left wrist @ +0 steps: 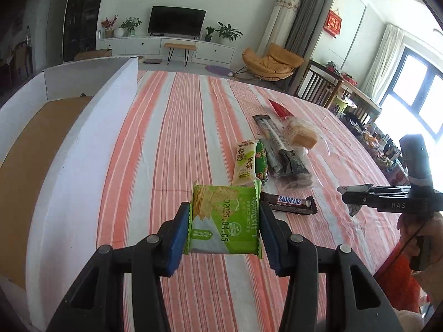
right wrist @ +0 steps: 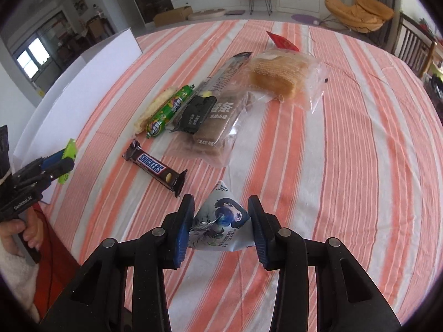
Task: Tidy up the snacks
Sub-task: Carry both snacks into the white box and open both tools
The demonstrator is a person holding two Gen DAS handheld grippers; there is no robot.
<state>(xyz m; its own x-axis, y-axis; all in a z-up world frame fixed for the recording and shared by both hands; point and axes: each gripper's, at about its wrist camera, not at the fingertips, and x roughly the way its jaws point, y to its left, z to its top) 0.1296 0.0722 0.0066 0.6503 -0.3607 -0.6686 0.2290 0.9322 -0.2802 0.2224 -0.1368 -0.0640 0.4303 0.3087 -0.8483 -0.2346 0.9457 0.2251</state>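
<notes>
Left gripper [left wrist: 224, 232]: jaws clenched on green cracker packet [left wrist: 225, 218] (lifted off table [left wrist: 177, 138])
Right gripper [right wrist: 221, 221]: jaws grasping pyramid pouch [right wrist: 221, 224]

A cracker pack [left wrist: 225, 218] sits between the left gripper [left wrist: 223, 235] pads, up above the striped cloth [left wrist: 177, 127], and a box [left wrist: 83, 116] stands just to its left at the table's left edge. A small pointed packet [right wrist: 221, 221] sits between the right gripper [right wrist: 220, 227] pads, at the near side of the table. Just beyond them lies a Snickers bar [right wrist: 155, 167], farther off a rice cracker pack [left wrist: 243, 161], a sausage [right wrist: 169, 110] and a long dark bag [right wrist: 213, 110] lie side by side, and a bread bag [right wrist: 282, 76] lies far right of these.
</notes>
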